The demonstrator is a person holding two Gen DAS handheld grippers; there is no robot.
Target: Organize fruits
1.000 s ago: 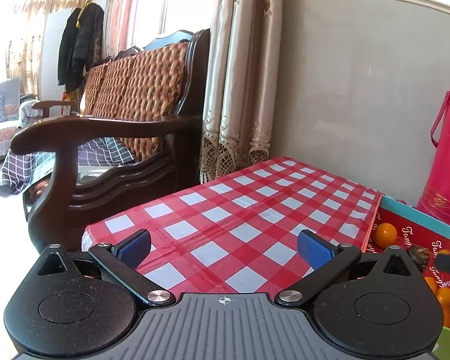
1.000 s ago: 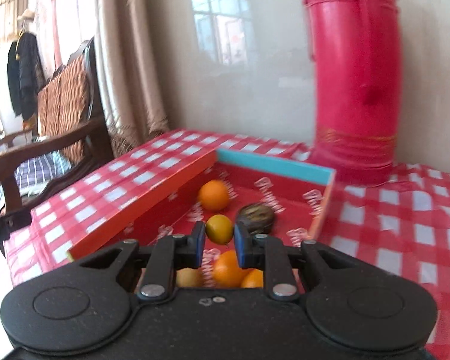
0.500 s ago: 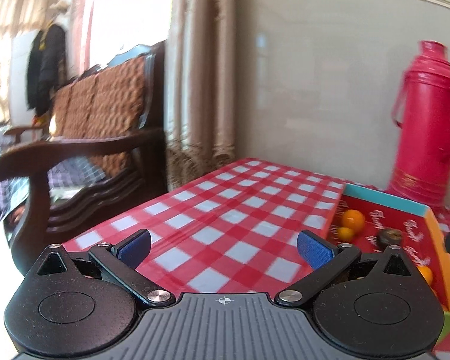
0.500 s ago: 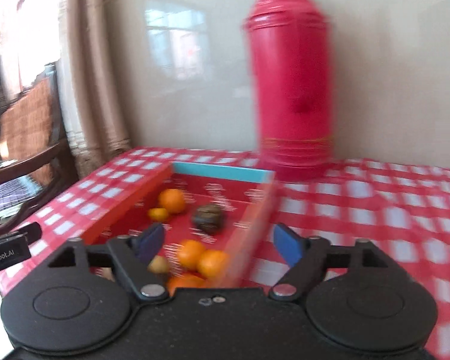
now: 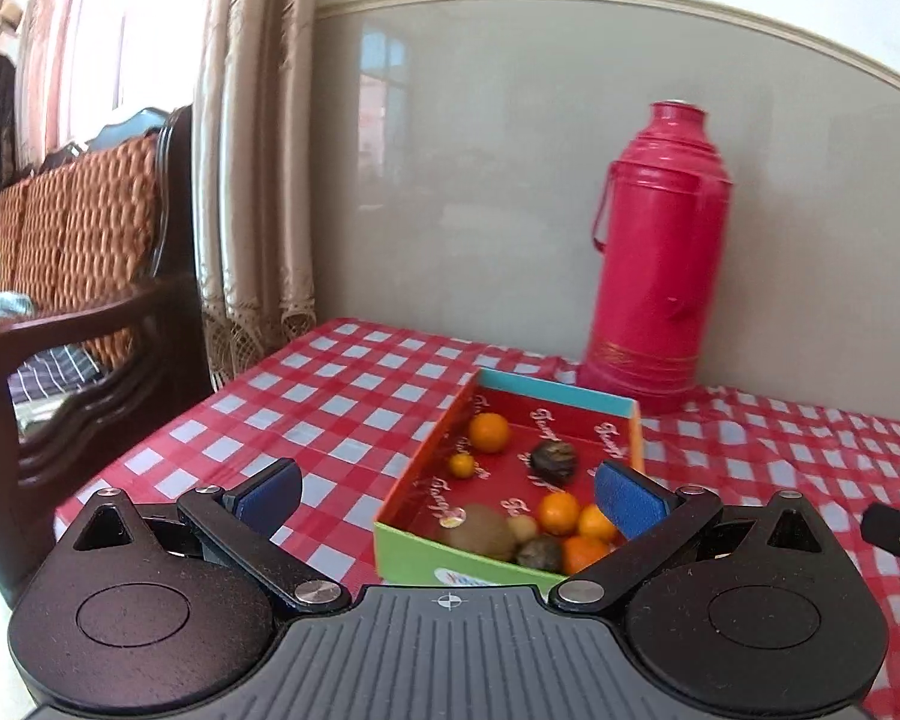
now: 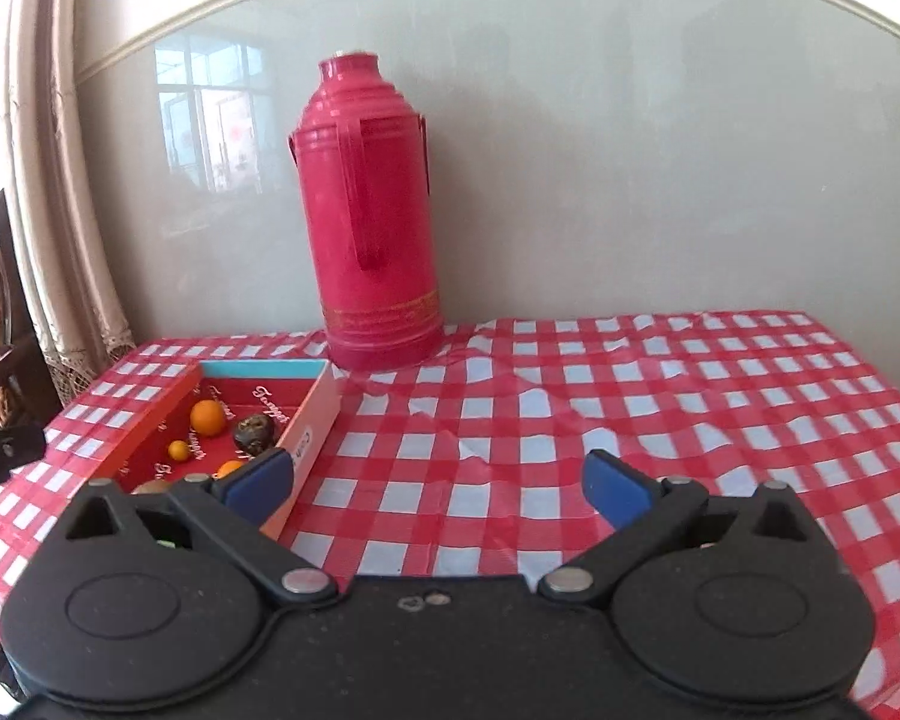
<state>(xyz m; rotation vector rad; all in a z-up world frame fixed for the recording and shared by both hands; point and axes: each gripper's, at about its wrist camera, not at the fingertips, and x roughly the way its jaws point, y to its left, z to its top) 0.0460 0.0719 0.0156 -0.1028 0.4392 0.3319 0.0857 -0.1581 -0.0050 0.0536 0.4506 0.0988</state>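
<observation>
A shallow cardboard box (image 5: 555, 396) with a red inside sits on the checked table. It holds several oranges (image 5: 489, 432), small yellow fruits (image 5: 461, 465), a kiwi (image 5: 483, 528) and dark brown fruits (image 5: 553, 461). My left gripper (image 5: 447, 495) is open and empty, just in front of the box's near end. My right gripper (image 6: 437, 480) is open and empty over bare tablecloth, right of the box (image 6: 315, 420). An orange (image 6: 207, 417) and a dark fruit (image 6: 254, 431) show in the right wrist view.
A tall red thermos (image 5: 657, 258) stands against the wall behind the box, also in the right wrist view (image 6: 375, 210). A wooden armchair (image 5: 84, 300) and curtains (image 5: 252, 168) are left of the table. The red checked tablecloth (image 6: 630, 408) stretches right.
My right gripper let go of a small yellow fruit, opened wide and swung right, away from the box. My left gripper turned right, so the box now lies between its fingers' view.
</observation>
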